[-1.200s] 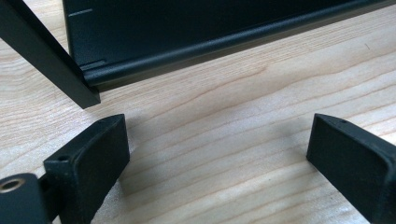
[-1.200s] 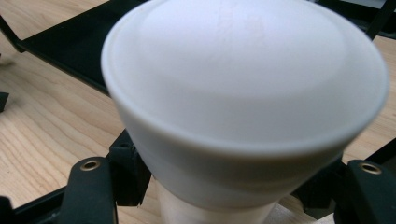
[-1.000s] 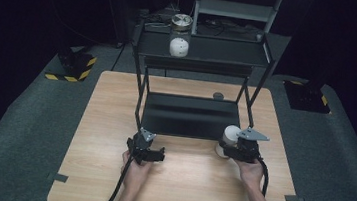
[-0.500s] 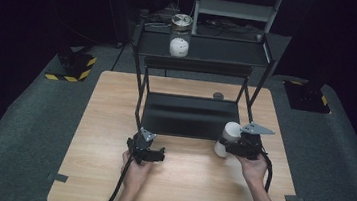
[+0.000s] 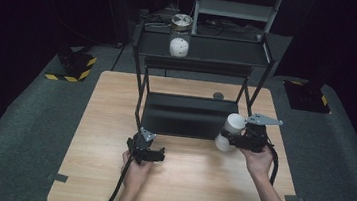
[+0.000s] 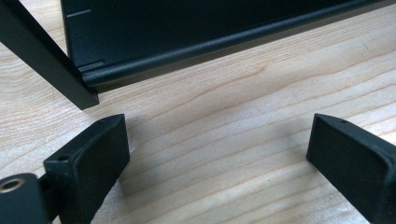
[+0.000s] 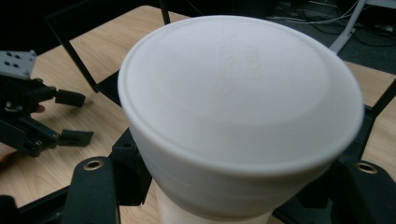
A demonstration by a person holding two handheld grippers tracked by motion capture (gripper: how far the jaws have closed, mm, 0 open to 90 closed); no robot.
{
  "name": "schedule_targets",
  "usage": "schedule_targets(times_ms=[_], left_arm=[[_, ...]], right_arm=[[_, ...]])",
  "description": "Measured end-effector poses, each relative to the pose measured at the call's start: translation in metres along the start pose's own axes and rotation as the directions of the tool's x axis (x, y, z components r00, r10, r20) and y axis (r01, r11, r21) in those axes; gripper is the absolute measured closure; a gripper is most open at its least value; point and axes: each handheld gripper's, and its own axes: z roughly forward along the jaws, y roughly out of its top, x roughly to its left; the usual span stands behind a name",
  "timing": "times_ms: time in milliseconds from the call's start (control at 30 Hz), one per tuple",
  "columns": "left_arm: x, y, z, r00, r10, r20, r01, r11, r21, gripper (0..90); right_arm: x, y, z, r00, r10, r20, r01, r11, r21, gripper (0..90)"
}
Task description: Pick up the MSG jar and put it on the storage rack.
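Fingers of right gripper (image 5: 236, 139) clamp white bottle (image 5: 228, 132), tilted, lifted off desk (image 5: 105, 113) right of centre. Left gripper (image 5: 153, 154) fingers spread, empty, lower centre. Carry step, likely; next needs clear spot on black rack (image 5: 202, 47).

Change over the last second: the right tool (image 5: 236, 139), clamped on the white container (image 5: 228, 132), has moved slightly rightward along the front of the black rack's lower shelf (image 5: 190, 116), and the container now leans more steeply, lifted over the bench (image 5: 108, 123).
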Motion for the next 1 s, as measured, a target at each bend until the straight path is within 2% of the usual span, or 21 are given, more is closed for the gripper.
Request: schedule_targets(times_ms=[200, 667, 1000], left_arm=[[0.000, 0.000, 0.000, 1.0000, 0.001, -0.001, -0.001, 1.0000, 0.000, 5.7], [0.000, 0.000, 0.000, 1.0000, 0.001, -0.002, -0.001, 1.0000, 0.000, 5.7], [0.000, 0.000, 0.000, 1.0000, 0.000, -0.002, 0.000, 1.0000, 0.000, 5.7]], right_arm=[[-0.004, 0.013, -0.007, 0.9999, 0.011, -0.011, -0.011, 1.000, -0.015, 34.5], [-0.002, 0.040, -0.018, 0.9994, -0.026, -0.023, 0.025, 0.999, -0.029, 34.5], [-0.003, 0.069, -0.029, 0.9986, -0.046, -0.027, 0.045, 0.999, -0.017, 34.5]])
